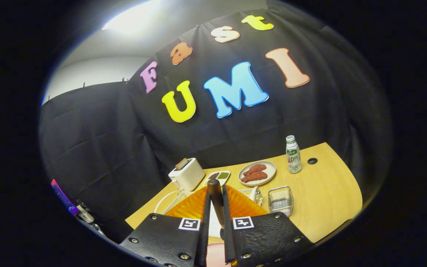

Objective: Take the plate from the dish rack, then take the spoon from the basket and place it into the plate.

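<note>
Spoon (pixel 215 196) handle pinched between claw (pixel 216 222) fingers, above orange plate (pixel 193 205).

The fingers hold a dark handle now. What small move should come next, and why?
Probably carry it toward the plate and lower it. The gripper is shut on the spoon handle, which stands up between the fingers above the table. A pink edge below the fingers may be the plate, but I cannot tell.

I look out over a pale wooden table (pixel 328 193) with a round cable hole (pixel 312 161), closed in behind by the booth's black cloth wall (pixel 98 148), above which a grey ceiling (pixel 98 70) carries one bright light (pixel 132 20).
</note>
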Action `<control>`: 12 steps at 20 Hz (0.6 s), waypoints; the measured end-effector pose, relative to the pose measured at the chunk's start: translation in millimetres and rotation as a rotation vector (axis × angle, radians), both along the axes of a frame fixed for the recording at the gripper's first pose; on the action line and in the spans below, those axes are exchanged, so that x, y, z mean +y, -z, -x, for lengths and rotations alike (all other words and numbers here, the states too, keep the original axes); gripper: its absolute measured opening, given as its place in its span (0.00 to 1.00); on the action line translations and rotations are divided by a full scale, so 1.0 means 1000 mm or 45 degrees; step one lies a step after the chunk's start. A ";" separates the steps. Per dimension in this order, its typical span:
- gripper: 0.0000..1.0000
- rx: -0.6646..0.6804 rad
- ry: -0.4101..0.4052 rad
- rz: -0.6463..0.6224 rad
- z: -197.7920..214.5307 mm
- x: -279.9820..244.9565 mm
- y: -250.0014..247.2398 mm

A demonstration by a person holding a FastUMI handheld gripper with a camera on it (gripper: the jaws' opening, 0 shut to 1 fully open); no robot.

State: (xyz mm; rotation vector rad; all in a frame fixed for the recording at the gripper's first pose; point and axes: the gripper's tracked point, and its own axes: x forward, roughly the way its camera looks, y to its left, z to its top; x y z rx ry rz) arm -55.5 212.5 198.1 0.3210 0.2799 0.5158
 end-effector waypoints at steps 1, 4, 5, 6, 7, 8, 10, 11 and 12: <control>0.17 0.019 -0.034 0.020 0.009 0.010 0.012; 0.18 0.068 -0.120 0.075 0.037 0.038 0.048; 0.18 0.075 -0.140 0.092 0.045 0.045 0.059; 0.18 0.080 -0.153 0.111 0.052 0.050 0.070; 0.17 0.082 -0.159 0.126 0.057 0.054 0.080; 0.18 0.085 -0.173 0.142 0.062 0.059 0.088; 0.17 0.078 -0.191 0.174 0.072 0.065 0.097; 0.17 0.074 -0.201 0.196 0.072 0.070 0.102; 0.17 0.064 -0.196 0.222 0.074 0.068 0.104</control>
